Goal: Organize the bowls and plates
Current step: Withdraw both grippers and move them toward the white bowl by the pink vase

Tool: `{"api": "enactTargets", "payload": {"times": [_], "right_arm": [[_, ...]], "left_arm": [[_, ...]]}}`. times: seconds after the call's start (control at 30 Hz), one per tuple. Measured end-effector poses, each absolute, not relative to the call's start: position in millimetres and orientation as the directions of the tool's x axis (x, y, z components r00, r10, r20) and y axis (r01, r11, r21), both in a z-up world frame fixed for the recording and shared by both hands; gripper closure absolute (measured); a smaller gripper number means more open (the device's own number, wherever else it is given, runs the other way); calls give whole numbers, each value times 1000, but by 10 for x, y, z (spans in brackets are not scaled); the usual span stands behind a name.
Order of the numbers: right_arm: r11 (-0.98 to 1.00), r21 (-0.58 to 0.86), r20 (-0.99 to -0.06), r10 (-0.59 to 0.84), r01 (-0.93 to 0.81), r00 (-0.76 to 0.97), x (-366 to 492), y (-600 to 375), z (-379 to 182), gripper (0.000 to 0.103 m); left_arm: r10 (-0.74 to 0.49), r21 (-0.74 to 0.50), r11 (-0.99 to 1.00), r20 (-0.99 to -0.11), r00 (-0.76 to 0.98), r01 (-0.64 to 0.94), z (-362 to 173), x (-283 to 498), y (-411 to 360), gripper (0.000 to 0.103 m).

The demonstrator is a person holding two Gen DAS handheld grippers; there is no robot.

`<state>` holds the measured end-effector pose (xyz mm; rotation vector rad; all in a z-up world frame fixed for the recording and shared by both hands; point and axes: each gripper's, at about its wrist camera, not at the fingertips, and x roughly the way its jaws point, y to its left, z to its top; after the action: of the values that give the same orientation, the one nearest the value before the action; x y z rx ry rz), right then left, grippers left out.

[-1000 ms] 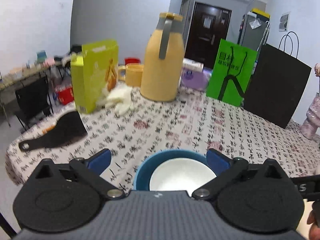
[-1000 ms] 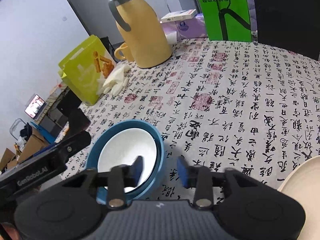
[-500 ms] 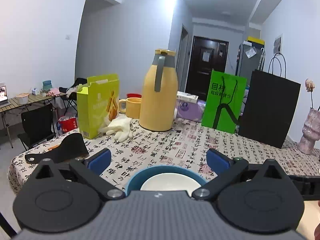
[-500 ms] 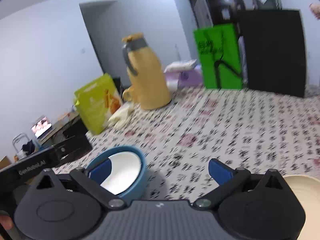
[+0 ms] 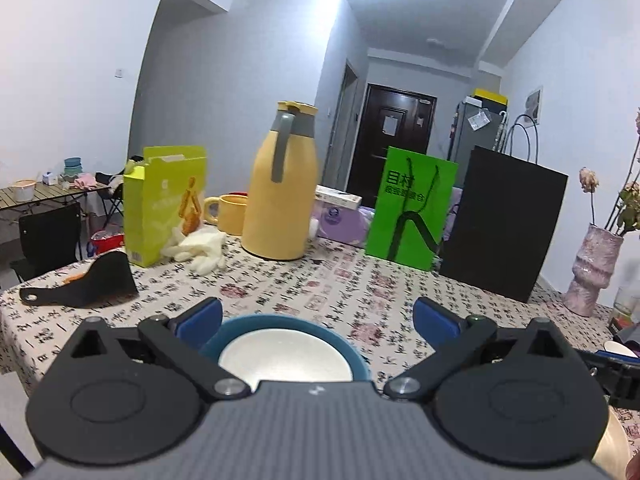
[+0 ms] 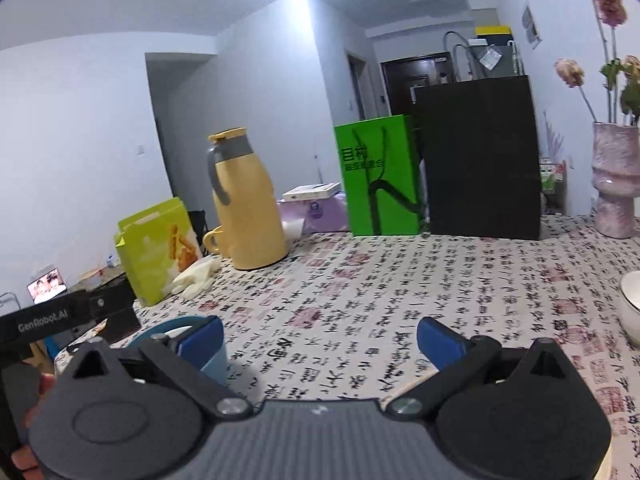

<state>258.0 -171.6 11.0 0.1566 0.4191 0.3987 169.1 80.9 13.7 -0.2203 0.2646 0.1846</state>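
Note:
A blue bowl with a white inside [image 5: 286, 354] sits on the patterned tablecloth [image 5: 360, 292]. It lies low between the spread fingers of my left gripper [image 5: 316, 316], which is open and not touching it. In the right wrist view the same blue bowl [image 6: 214, 364] peeks out behind the left finger of my right gripper [image 6: 320, 336], which is open wide over bare cloth. A white bowl [image 6: 632, 308] stands at the right edge. A beige plate [image 5: 612, 440] lies at the near right, mostly hidden under the right gripper.
Along the back stand a lime box [image 5: 164, 204], a yellow mug [image 5: 230, 214], a yellow jug [image 5: 282, 188], a green bag [image 5: 412, 208] and a black bag [image 5: 508, 224]. White gloves [image 5: 200, 246] and a black holder [image 5: 92, 282] lie left; a pink vase [image 5: 596, 268] stands right.
My right gripper opened from half shut to wide and drew back to the right of the blue bowl. Both views tilted up, and the bowl sank toward the frame's bottom.

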Motion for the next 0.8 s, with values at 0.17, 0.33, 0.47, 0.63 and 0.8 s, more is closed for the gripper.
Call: {"api": "enactTargets", "payload": {"times": [0.17, 0.33, 0.47, 0.63, 0.8], "right_arm": [[919, 247, -352, 381, -308, 855, 2557, -1955, 60, 0], [918, 279, -348, 369, -281, 862, 2560, -2163, 9, 0], [915, 299, -337, 368, -273, 866, 2549, -2284, -14, 0], [912, 309, -327, 367, -268, 871, 2534, -2389, -45, 0], [912, 322, -319, 356, -253, 878, 2541, -2502, -80, 0]], "left_arm": [[141, -163, 968, -272, 952, -190, 107, 1716, 649, 0], [135, -156, 971, -267, 954, -181, 70, 1754, 530, 0], [123, -152, 974, -268, 956, -168, 53, 1799, 424, 0], [103, -144, 979, -264, 959, -145, 59, 1860, 295, 0], [80, -125, 985, -277, 958, -118, 31, 1951, 150, 0]]}}
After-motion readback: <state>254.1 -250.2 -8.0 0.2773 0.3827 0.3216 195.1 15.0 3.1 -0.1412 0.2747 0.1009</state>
